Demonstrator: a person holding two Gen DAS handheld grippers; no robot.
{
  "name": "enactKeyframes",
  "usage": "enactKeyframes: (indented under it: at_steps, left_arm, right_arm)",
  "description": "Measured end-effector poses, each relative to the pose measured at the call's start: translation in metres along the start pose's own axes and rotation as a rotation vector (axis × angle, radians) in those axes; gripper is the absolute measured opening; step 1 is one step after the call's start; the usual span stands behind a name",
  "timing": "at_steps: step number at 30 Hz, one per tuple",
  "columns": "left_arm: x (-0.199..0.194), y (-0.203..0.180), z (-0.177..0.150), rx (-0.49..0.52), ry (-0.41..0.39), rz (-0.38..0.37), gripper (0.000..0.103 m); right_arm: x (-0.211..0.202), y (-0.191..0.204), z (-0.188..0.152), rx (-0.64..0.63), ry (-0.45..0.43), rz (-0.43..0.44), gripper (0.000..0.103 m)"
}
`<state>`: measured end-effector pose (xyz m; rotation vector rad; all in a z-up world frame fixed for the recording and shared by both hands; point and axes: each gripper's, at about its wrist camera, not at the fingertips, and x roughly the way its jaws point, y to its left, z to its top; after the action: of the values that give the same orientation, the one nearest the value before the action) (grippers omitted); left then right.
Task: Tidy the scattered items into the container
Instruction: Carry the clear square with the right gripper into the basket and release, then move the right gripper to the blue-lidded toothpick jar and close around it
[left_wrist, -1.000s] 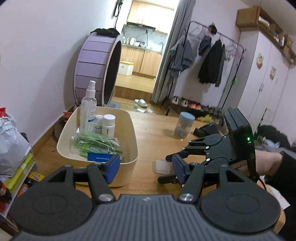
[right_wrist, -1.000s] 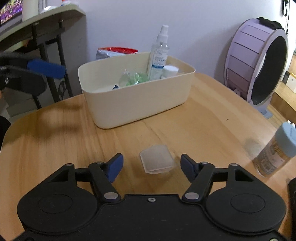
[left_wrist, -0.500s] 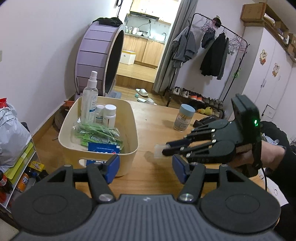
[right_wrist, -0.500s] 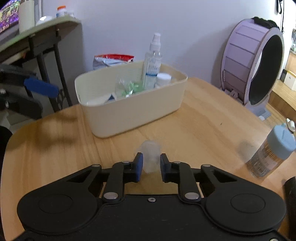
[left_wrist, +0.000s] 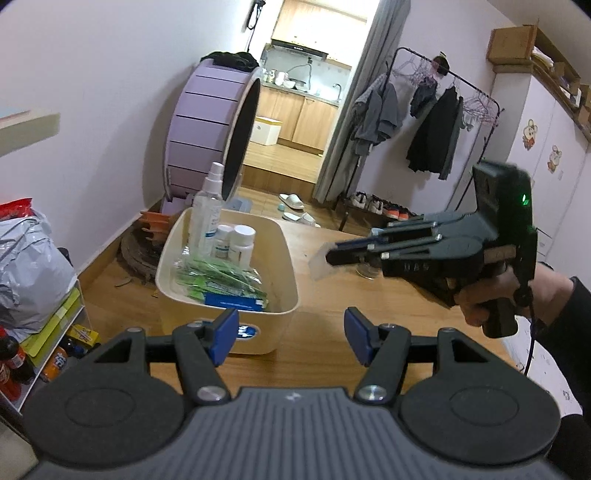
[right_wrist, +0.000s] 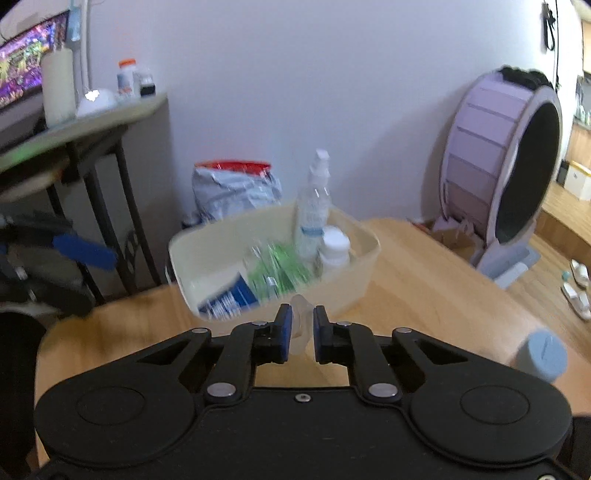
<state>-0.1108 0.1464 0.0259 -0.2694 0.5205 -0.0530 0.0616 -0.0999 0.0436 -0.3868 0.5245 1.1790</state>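
Now, right claw (right_wrist: 299, 328): pinching small translucent plastic case (right_wrist: 301, 321).
Left claw (left_wrist: 288, 334): wide open, empty.
Advice: release above cream plastic bin (right_wrist: 365, 273), past rim.

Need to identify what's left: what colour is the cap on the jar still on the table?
Light blue cap, clearest in the right wrist view.

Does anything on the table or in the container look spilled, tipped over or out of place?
Nothing is spilled. One item is outside the cream plastic bin: a blue-lidded jar standing on the wooden table.
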Motion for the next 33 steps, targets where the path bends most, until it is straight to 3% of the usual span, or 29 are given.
enactKeyframes:
  at_steps: [6, 11, 15, 17, 20, 28, 33]
  left_arm:
    - [-0.012, 0.009, 0.0, -0.014, -0.023, 0.01, 0.062]
    - [-0.019, 0.016, -0.001, -0.015, -0.026, 0.026, 0.062]
    - [-0.022, 0.02, -0.001, -0.016, -0.029, 0.031, 0.062]
    - [-0.022, 0.022, -0.001, -0.018, -0.029, 0.037, 0.062]
    - [-0.023, 0.023, -0.001, -0.024, -0.031, 0.048, 0.062]
    - [-0.027, 0.025, 0.001, -0.029, -0.039, 0.065, 0.062]
    - [-0.018, 0.014, 0.006, -0.016, -0.042, 0.023, 0.062]
  right_arm:
    - [0.023, 0.027, 0.034, -0.031, -0.036, 0.082, 0.013]
    - [0.066, 0.056, 0.044, -0.052, 0.009, 0.15, 0.013]
    - [0.089, 0.065, 0.04, -0.042, 0.049, 0.156, 0.025]
    - [0.091, 0.066, 0.039, -0.034, 0.047, 0.159, 0.025]
    - [0.085, 0.063, 0.039, -0.015, 0.032, 0.159, 0.04]
    - [0.055, 0.045, 0.03, -0.012, 0.001, 0.081, 0.043]
    - [0.013, 0.015, 0.01, 0.017, -0.04, -0.056, 0.062]
